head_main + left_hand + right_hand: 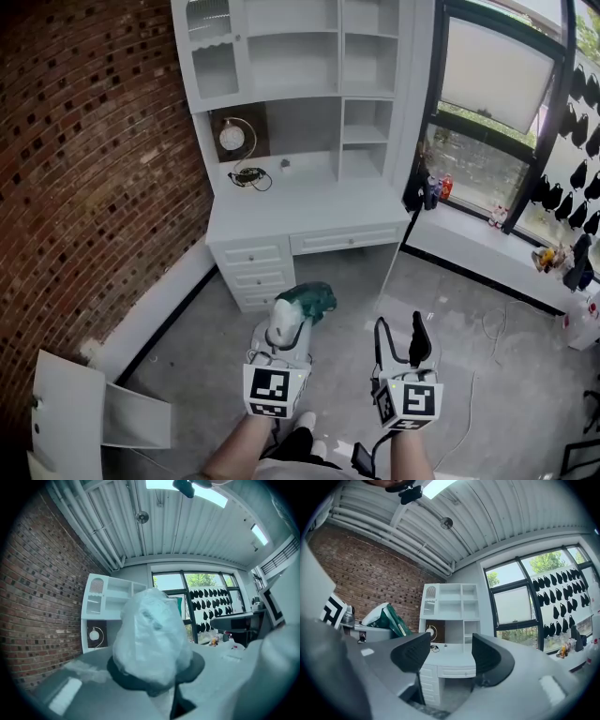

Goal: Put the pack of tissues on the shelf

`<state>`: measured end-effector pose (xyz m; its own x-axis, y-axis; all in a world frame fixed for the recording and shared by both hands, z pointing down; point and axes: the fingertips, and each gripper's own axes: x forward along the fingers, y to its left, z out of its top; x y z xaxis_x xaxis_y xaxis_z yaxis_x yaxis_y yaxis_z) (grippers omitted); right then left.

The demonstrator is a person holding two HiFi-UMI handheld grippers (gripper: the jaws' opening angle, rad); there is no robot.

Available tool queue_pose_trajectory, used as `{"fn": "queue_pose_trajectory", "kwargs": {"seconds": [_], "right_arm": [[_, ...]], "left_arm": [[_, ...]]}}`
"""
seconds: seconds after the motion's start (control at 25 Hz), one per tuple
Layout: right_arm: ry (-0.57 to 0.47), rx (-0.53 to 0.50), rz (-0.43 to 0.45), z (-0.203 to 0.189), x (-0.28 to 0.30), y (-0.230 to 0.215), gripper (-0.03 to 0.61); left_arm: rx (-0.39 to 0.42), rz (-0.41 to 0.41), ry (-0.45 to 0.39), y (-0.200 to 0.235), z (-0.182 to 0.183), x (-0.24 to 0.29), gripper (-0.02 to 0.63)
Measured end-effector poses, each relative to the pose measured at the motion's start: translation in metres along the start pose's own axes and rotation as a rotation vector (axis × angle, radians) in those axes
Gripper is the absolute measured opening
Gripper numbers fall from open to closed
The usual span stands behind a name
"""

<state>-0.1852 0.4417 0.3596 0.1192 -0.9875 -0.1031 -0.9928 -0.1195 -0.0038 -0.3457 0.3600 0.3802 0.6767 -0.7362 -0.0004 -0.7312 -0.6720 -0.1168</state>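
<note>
Brick wall (84, 169): runs along the left of the shelf unit (300, 56) and meets it at the corner.

Shelf unit: white, upright, with open compartments in several tiers. I take it as my reference for all positions. The dark-backed compartment at its lower left holds a round white object on a curved stand (232, 137). I cannot tell whether that is a lamp or a clock.

Window (487, 103): right of the shelf unit. A few small bottles (436, 190) stand on its sill, close to the unit's right side.

Worktop (309, 211): projects from the base of the shelf unit. A tangle of dark cable (249, 175) lies on it just below the dark-backed compartment.

Drawers (251, 272): stacked under the worktop's left end, all closed. One wide drawer sits to their right.

Left claw (292, 323): held out in front of the shelf unit and well short of it, over the floor. It is clamped on the pack of tissues (307, 302), a green and white soft pack. In the left gripper view the pack fills the space between the pads and stands above them, hiding much of the shelf unit behind it.

Right claw (450, 656): beside the left one, also facing the shelf unit. Its jaws stand wide with nothing between them. The drawers show through the gap.

Pack of tissues: in the left claw, not on the shelf unit.
</note>
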Motion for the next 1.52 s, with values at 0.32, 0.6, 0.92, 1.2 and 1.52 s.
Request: {"fn": "queue_pose_trajectory", "kwargs": {"seconds": [0.32, 0.6, 0.92, 1.2, 1.52], "right_arm": [[0.007, -0.029, -0.034, -0.013, 0.062, -0.004, 0.278], [-0.022, -0.057, -0.066, -0.005, 0.122, -0.013, 0.278], [-0.001, -0.058, -0.088, -0.019, 0.160, -0.027, 0.278], [0.043, -0.033, -0.075, -0.043, 0.188, -0.059, 0.278], [0.028, -0.034, -0.010, -0.031, 0.245, -0.120, 0.278]], "left_arm": [[-0.003, -0.045, -0.018, 0.029, -0.003, 0.061, 0.101], [-0.003, -0.092, -0.064, 0.053, 0.010, 0.125, 0.101], [-0.048, -0.123, -0.055, 0.061, 0.000, 0.169, 0.101], [-0.070, -0.105, -0.018, 0.053, -0.015, 0.206, 0.101], [-0.076, -0.046, -0.041, 0.033, 0.003, 0.276, 0.101]]}}
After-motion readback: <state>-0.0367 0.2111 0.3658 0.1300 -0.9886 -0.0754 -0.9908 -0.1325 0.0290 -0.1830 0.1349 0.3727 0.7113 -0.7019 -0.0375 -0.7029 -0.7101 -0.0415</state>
